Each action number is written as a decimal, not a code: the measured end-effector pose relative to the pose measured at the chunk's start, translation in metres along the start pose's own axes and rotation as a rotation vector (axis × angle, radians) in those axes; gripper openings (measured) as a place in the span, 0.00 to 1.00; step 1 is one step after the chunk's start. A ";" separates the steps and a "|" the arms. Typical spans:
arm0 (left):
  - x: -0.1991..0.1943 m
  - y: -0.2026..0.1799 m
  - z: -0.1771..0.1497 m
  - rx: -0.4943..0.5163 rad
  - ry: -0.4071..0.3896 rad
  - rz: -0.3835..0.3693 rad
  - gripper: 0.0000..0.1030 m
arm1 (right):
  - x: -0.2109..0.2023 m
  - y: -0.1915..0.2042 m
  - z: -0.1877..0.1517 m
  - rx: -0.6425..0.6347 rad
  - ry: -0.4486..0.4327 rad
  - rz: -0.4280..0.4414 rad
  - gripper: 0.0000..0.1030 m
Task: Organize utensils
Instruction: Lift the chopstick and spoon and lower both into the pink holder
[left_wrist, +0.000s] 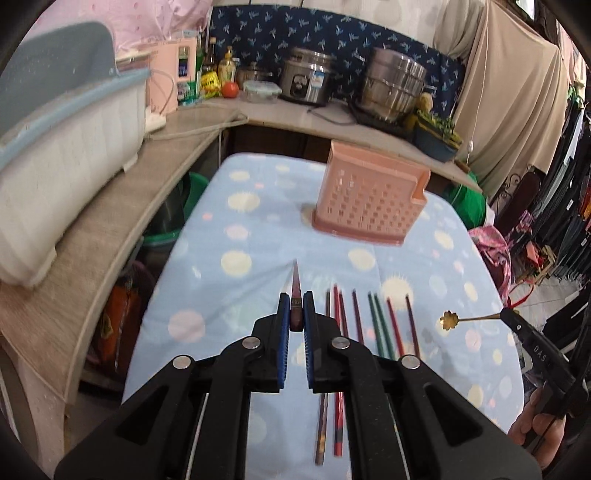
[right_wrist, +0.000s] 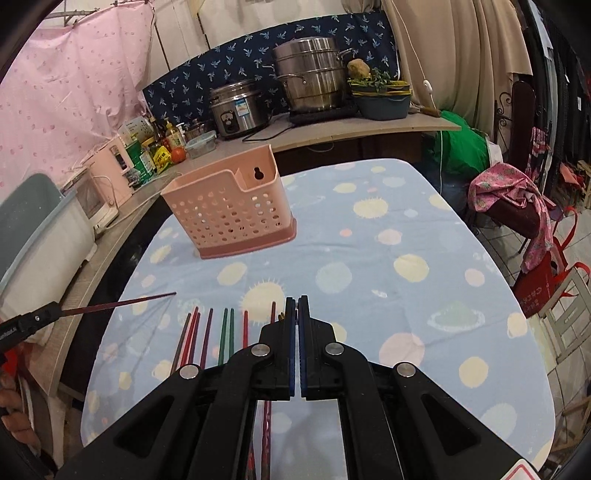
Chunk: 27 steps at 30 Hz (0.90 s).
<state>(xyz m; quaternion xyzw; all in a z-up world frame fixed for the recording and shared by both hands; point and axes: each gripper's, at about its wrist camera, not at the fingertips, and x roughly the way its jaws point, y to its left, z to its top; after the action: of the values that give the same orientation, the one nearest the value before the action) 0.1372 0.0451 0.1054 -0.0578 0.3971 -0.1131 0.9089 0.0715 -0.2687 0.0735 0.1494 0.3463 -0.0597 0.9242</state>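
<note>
Blue-padded fingers (left_wrist: 283, 325) of the left gripper (left_wrist: 295, 314) are clamped on a dark red chopstick (left_wrist: 295, 284) that points forward above the desk (left_wrist: 258, 236). Closed too, the right gripper (right_wrist: 297, 314) pinches the thin handle of a gold flower-shaped spoon (left_wrist: 448, 319), held off the cloth. Below them the remaining chopsticks (left_wrist: 376, 325), red, green and purple, lie side by side on the blue spotted cloth. Farther back, well apart, the pink perforated utensil holder (right_wrist: 229, 210) stands upright.
</note>
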 end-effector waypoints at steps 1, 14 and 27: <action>-0.001 -0.001 0.009 0.000 -0.016 0.002 0.07 | 0.002 0.001 0.007 0.000 -0.007 0.005 0.02; -0.005 -0.028 0.137 -0.001 -0.203 -0.001 0.07 | 0.042 0.021 0.108 0.017 -0.111 0.081 0.02; -0.022 -0.065 0.221 -0.003 -0.459 -0.067 0.07 | 0.106 0.031 0.160 0.020 -0.094 0.089 0.02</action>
<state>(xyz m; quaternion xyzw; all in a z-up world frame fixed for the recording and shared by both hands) 0.2748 -0.0085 0.2841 -0.0967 0.1779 -0.1264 0.9711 0.2575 -0.2914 0.1257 0.1708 0.2950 -0.0288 0.9396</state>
